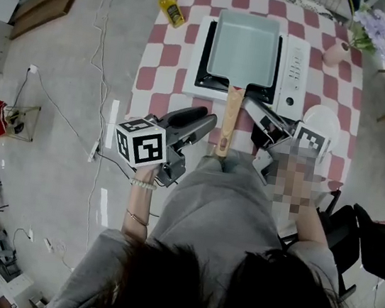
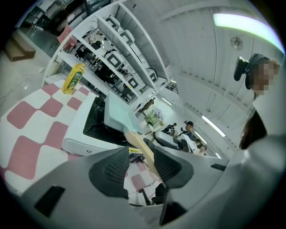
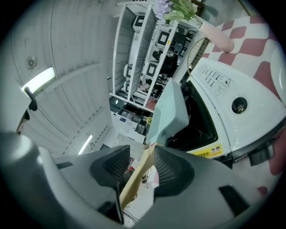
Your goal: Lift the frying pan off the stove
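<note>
Handle direction is what the coming move turns on. The frying pan (image 1: 244, 46) sits squarely on the stove (image 1: 291, 71), towards the far side of the checked surface (image 1: 164, 63). Its wooden handle (image 1: 230, 119) runs straight back from the pan's near edge toward the person, out past the stove's front.

In the head view we see the two grippers flanking that handle. The left gripper (image 1: 206, 123) angles in from the left, with its tips just beside the handle's lower half. The right gripper (image 1: 255, 111) comes in from the right, higher up and nearer the pan end. Neither is clearly closer to the wood, as both are right beside it.

The head view cannot show us the jaws, but the gripper views do. In the left gripper view the pads stand apart; the handle (image 2: 139, 144) slants down through the gap, close to the right-hand pad with free space on the other side. In the right gripper view the pads are likewise apart; the handle (image 3: 136, 176) lies in the gap beside the right-hand pad, and the other pad is clear of it. So both grippers are open and neither is clamped on anything.

We judge that the grip must close across the handle's width. The weight of the pan sits far out along the handle's axis, so the front may dip as it is lifted.
</note>
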